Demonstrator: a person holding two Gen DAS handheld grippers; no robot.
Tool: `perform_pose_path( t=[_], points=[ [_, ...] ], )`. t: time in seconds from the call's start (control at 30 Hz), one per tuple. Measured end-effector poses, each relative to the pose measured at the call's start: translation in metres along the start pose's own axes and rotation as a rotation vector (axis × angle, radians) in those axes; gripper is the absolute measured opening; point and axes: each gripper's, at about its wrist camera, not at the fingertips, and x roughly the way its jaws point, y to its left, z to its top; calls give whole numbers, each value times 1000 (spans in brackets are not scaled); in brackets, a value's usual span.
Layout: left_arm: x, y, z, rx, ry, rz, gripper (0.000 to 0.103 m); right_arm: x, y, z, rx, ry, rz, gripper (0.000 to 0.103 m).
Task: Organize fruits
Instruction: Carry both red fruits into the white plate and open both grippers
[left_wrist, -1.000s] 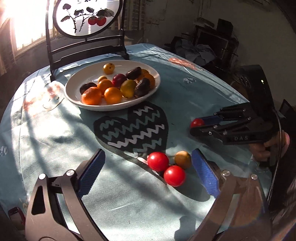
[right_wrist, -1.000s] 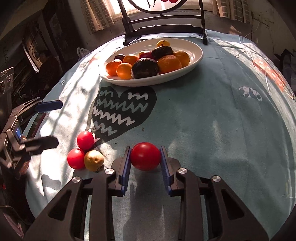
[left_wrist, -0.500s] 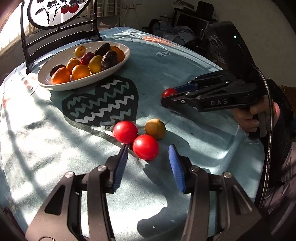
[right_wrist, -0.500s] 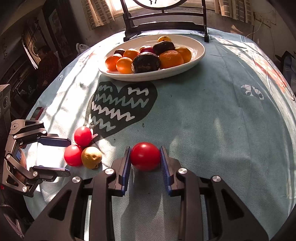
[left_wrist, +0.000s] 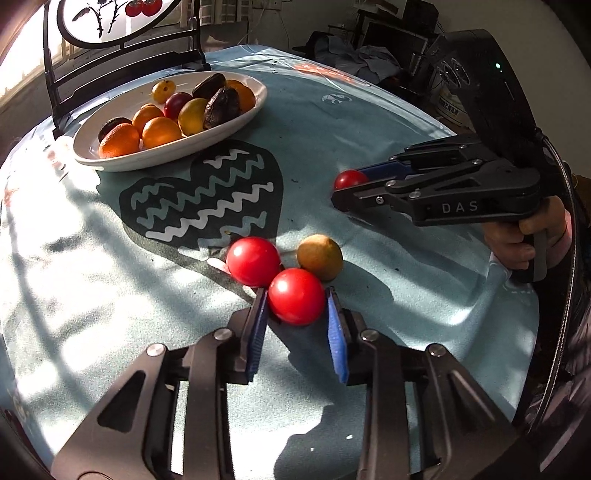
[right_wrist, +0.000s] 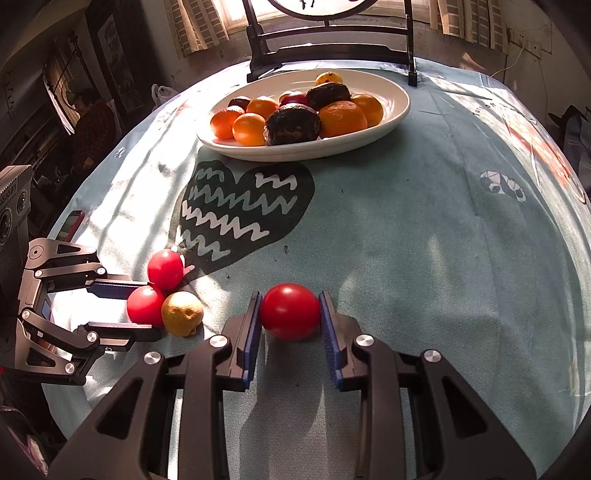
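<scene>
Left wrist view: white plate of oranges and dark fruit far left on the table. Centre, left tongs clamped on a red tomato; a second red tomato touches it, a yellowish fruit just beside. Right, right tongs grip another red tomato, probably resting on the cloth. Right wrist view: held tomato pressed between both pads, hand on the handle.
</scene>
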Motion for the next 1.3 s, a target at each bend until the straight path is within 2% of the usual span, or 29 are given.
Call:
perform_pose_path(
  t=[0.13,0.23,0.33,0.47,0.7,0.9,1.03,1.1,1.13,1.17,1.2,1.3],
  points=[
    [-2,4,1,-15,-5,-21,30,0,0,0,1,-2,6,31],
    [-9,7,2,-34,-36,-48,30,-4,1,0,-1,-15,26,31],
    [-18,13,4,-67,-79,-67,30,-10,2,2,-6,-50,54,31],
    [-27,26,14,-151,-149,-51,30,-16,6,7,-7,-126,55,31],
    [-37,63,55,-323,-279,50,30,-16,3,41,48,-288,61,31],
    [-23,85,101,-332,-310,192,30,-3,-9,88,95,-381,24,31],
    [-12,102,123,-347,-319,240,30,12,-15,114,99,-394,6,31],
    [-8,108,129,-346,-323,286,31,18,-17,123,94,-391,5,31],
    [-7,110,131,-348,-324,318,35,21,-17,126,92,-390,-4,33],
    [-8,111,131,-351,-330,357,59,22,-18,127,95,-385,-14,42],
    [-11,110,129,-354,-351,391,77,20,-18,127,100,-387,-18,44],
    [-22,106,124,-344,-383,441,88,6,-17,121,98,-414,8,47]
  ],
)
